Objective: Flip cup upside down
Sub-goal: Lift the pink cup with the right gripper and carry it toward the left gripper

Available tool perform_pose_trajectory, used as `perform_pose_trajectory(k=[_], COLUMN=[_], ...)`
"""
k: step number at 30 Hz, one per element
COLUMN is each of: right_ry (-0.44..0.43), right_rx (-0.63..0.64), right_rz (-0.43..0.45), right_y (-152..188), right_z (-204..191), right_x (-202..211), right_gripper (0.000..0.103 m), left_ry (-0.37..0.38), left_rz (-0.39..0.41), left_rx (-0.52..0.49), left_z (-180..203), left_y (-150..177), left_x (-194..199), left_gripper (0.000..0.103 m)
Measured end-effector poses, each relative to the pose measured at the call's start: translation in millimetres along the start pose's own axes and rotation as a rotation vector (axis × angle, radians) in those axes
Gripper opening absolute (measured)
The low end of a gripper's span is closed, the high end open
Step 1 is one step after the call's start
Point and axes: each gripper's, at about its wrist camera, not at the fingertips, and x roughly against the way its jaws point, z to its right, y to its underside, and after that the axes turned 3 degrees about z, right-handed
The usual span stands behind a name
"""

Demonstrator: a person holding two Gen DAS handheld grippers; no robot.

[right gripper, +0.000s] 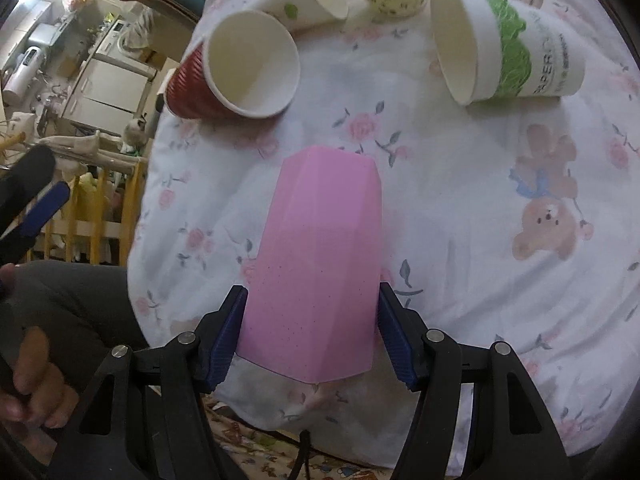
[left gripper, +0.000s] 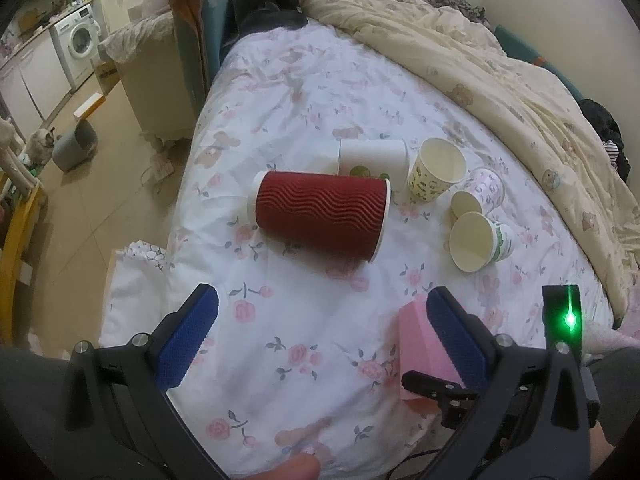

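Note:
A pink faceted cup (right gripper: pixel 320 264) is held between my right gripper's (right gripper: pixel 312 328) blue pads, closed end pointing away, low over the floral bedsheet (right gripper: pixel 460 208). The same cup (left gripper: pixel 420 344) shows in the left wrist view beside my left gripper's right finger. My left gripper (left gripper: pixel 320 316) is open and empty above the sheet, short of a red ribbed cup (left gripper: pixel 320 212) lying on its side. That red cup (right gripper: pixel 192 88) also shows in the right wrist view, mouth toward me.
Several paper cups lie or stand on the bed: a white one (left gripper: pixel 372 158), a yellow-patterned one (left gripper: pixel 436 176), a green-printed one (left gripper: pixel 480 242) and a pink-printed one (left gripper: pixel 486 190). A cream quilt (left gripper: pixel 500 80) lies behind. The bed edge and floor (left gripper: pixel 100 208) are left.

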Motion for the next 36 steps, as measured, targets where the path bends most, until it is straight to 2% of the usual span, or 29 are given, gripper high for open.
perform_pose_trajectory(k=[5,11,15,22,24,32,36], right_ry=[-0.026,-0.022,-0.045,-0.05,-0.051,-0.029,0.008], right_rx=[-0.016,0.006,0.005,0.0,-0.002,-0.002,-0.016], right_rz=[-0.021,-0.034,-0.021,0.015,0.045,0.204,0.244], right_y=[-0.1,-0.2,-1.0,-2.6,-3.9,-9.1,-10.0], right_z=[4.7,-4.0,-6.8,-10.4,-10.8,-4.4,9.2], right_x=[-1.6,-3.9,1.3,18.6,32.8,94.8,109.8], right_gripper=[0.067,0.068,0.084,0.09,0.093,0.094,0.094], left_ry=[0.005,0.009,0.0,-0.003,-0.002,-0.002,-0.006], left_rz=[-0.025,-0.018,-0.015,-0.012,-0.01,-0.008,-0.011], left_rx=[0.0,-0.023,-0.026,-0.019,-0.019,-0.029,-0.006], left_z=[3.5,10.5,10.3,8.3,8.6,11.1,9.5], left_y=[0.2,1.3,1.8,1.6,1.3,1.0,2.1], left_x=[-6.6,-5.6,-5.0,-4.3,-4.0,-2.6,-3.7], left_gripper=[0.103,0.103,0.103,0.103,0.103,0.103,0.103])
